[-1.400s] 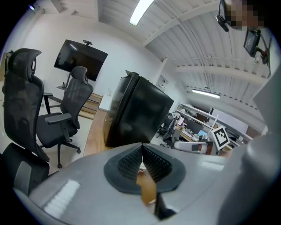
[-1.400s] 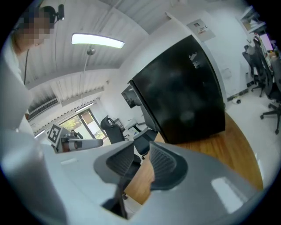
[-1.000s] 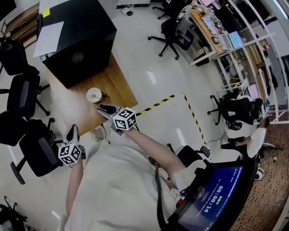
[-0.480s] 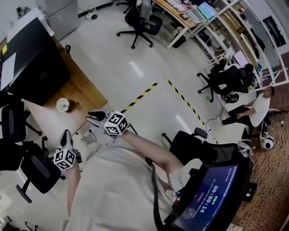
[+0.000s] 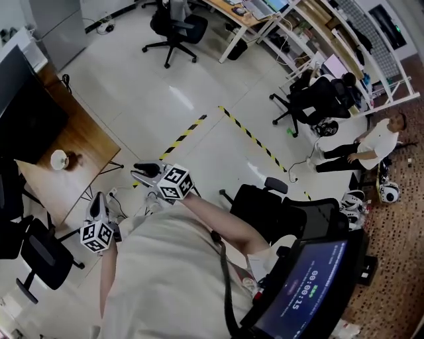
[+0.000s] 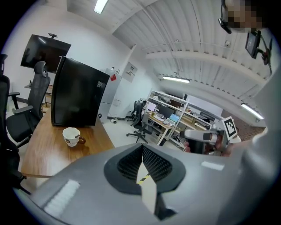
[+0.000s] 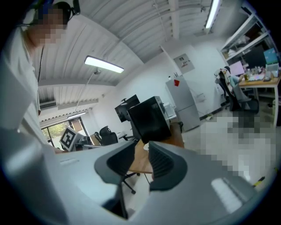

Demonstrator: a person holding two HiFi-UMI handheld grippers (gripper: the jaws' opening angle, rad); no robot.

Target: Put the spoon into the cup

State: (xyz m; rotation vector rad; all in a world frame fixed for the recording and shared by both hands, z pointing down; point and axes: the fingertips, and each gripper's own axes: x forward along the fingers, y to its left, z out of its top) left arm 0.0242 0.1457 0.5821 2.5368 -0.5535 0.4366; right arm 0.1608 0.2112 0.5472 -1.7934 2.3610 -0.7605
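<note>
Far left on the wooden worktop [image 5: 83, 139], well apart from you: cup [image 5: 59, 159], spoon not discernible; your left hand-held gripper [image 6: 142, 147] closed, empty; your right hand-held gripper [image 7: 141, 147] narrowly parted, empty; both likely held clear because no grasp is under way.

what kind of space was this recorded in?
Likely an open-plan office or lab: rolling office chairs, desks with monitors, and yellow-black floor tape.
</note>
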